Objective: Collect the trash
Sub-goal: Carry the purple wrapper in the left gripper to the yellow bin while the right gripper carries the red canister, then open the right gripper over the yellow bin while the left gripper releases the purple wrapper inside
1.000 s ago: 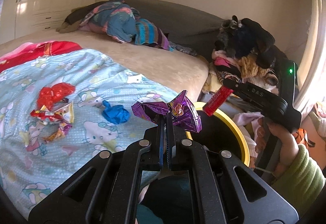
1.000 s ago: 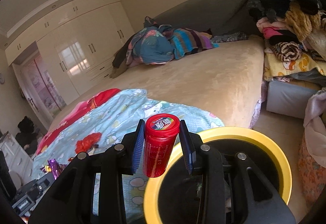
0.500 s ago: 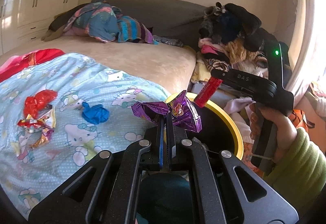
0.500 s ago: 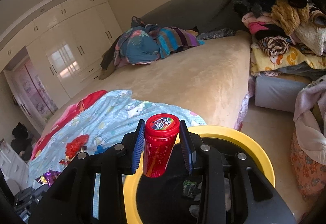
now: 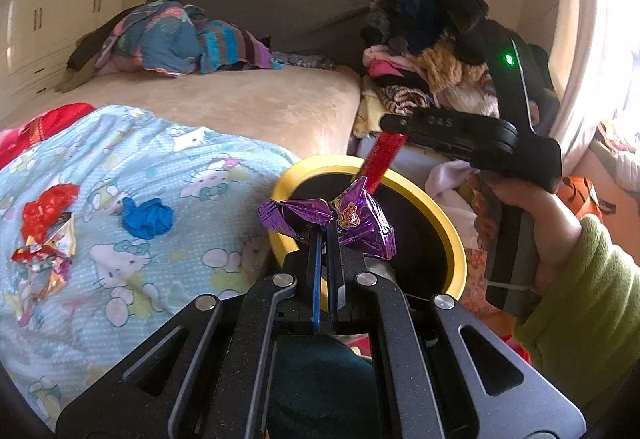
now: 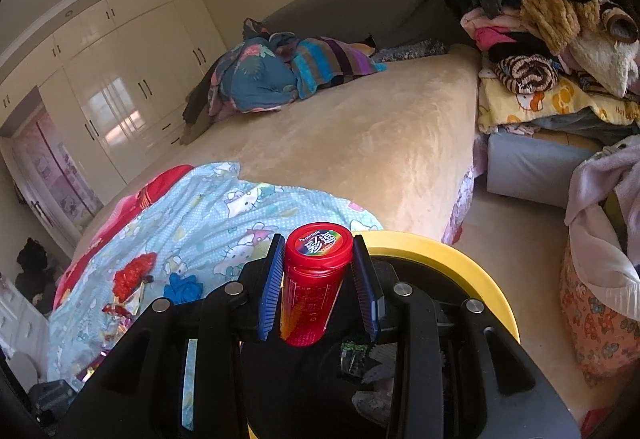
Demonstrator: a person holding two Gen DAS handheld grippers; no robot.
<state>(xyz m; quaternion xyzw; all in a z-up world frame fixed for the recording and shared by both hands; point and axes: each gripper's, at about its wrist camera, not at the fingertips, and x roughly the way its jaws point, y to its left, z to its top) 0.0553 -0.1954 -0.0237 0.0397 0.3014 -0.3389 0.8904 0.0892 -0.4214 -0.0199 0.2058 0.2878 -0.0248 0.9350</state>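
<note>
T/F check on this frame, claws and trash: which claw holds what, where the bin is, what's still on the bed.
1. The left claw is shut on the purple wrapper. True.
2. The right claw is empty. False: it grips the red canister between its pads.
3. The yellow-rimmed bin stands on the bed. False: it stands on the floor beside the bed, below both claws.
4. A blue crumpled piece lies on the cartoon-print sheet. True.
5. No red wrappers remain on the sheet. False: red wrappers lie left of the blue piece.
6. A green sleeve shows on the arm holding the right claw. True.
</note>
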